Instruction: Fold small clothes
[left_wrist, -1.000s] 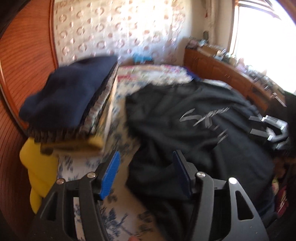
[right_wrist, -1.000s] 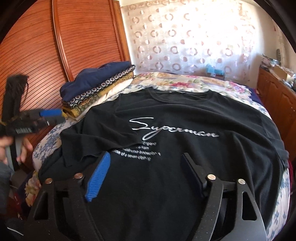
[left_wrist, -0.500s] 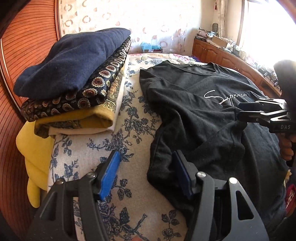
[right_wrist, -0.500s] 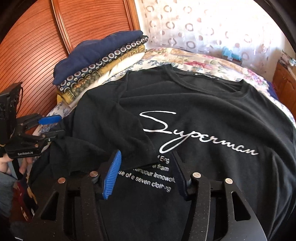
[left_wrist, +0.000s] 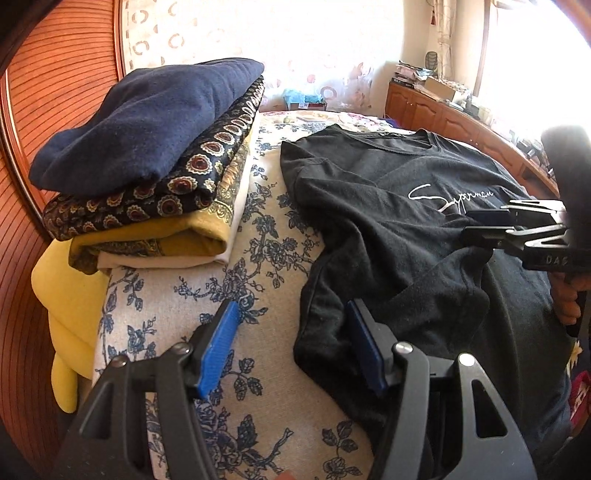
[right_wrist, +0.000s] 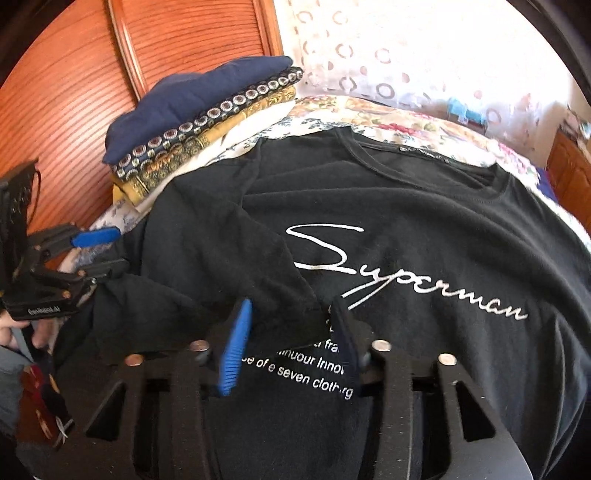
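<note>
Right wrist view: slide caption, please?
Right gripper closing over the folded sleeve of a black T-shirt on the bed.

Black T-shirt (right_wrist: 424, 229) with white lettering; blue-floral bedspread (left_wrist: 229, 280); navy-topped stack (left_wrist: 155, 122).

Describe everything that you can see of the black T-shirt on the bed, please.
The black T-shirt is of soft knit cloth with a round ribbed collar. It lies face up, spread over the floral bedspread, collar away from the cameras. White script reads "Superman", with smaller print below. One sleeve is folded over the chest. The right gripper has just been closing its jaws around that sleeve's edge.
</note>
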